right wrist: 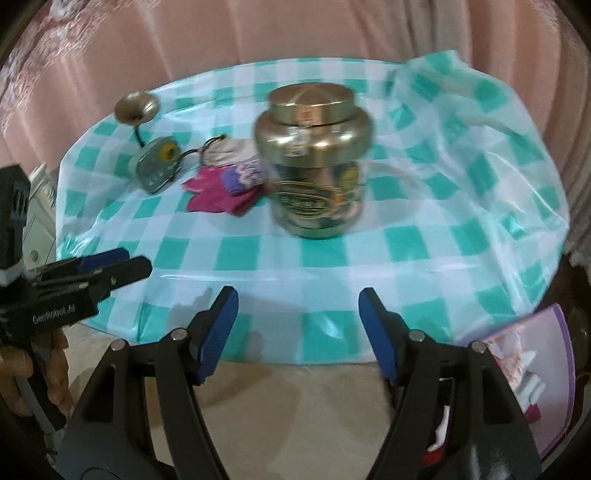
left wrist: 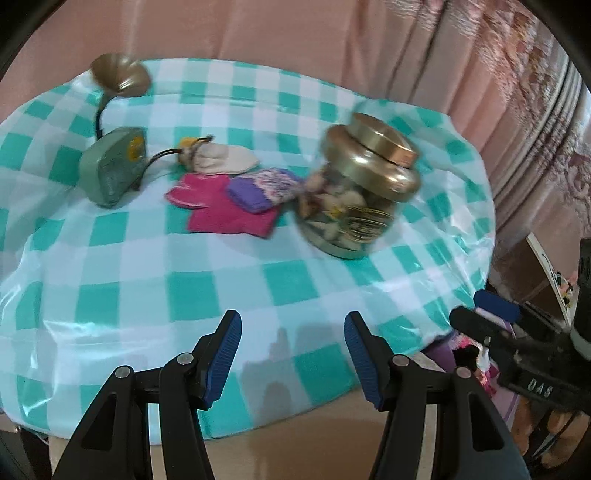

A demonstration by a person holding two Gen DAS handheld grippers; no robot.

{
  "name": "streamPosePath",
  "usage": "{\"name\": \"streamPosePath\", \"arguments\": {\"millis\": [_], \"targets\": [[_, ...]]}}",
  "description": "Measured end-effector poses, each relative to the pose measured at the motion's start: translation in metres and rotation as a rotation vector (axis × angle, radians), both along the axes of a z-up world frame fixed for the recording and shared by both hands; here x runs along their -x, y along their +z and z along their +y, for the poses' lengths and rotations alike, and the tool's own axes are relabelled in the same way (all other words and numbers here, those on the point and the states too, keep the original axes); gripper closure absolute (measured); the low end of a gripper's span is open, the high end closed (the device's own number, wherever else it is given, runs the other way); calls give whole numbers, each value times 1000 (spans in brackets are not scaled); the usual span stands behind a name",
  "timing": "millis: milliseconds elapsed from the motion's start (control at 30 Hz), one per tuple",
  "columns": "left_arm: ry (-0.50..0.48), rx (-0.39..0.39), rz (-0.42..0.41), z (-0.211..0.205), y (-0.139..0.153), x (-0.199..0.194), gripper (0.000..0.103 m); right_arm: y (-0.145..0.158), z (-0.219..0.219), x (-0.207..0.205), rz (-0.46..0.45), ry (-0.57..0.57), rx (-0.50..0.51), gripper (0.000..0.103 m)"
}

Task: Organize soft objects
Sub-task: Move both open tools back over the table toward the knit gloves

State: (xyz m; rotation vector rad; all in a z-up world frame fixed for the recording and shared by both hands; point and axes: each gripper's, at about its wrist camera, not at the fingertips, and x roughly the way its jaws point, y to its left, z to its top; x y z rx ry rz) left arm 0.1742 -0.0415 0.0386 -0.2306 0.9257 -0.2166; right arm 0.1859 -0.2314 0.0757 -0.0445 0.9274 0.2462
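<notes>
a round table (right wrist: 443,236) under a glossy teal-and-white checked cloth fills both views, with pink curtains (left wrist: 258,33) close behind its far edge; the left gripper (left wrist: 293,354) hangs over the near rim with its blue-padded jaws apart and nothing between them; the right gripper (right wrist: 297,332) hangs likewise over the near edge, jaws spread wide and empty, the bare floor showing beneath both; in the left wrist view the right gripper sits off the table's right edge, and in the right wrist view the left gripper sits off the left edge, held by a hand (right wrist: 22,373); the soft things lie in a small cluster toward the far left of the cloth: a magenta glove (left wrist: 221,206) flat on the cloth, a purple patterned sock (left wrist: 262,186) overlapping its right part, and a cream drawstring pouch (left wrist: 221,158) just behind them; a glass jar with a brass lid (right wrist: 314,162), filled with mixed items, stands near the centre, just right of the cluster and touching or almost touching the sock, i cannot tell which; a green gramophone ornament (left wrist: 114,166) stands at the far left near the edge; the near half of the cloth lies open, and so does the whole right side, where the cloth is rumpled toward the rim.
</notes>
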Motion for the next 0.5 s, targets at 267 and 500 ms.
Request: {"name": "streamPosePath", "arguments": {"millis": [267, 500], "targets": [[96, -31, -20, 38, 3, -29, 44, -13, 47, -20, -1, 105, 23, 32], [163, -114, -41, 58, -2, -71, 44, -23, 90, -41, -31, 215, 58, 32]]}}
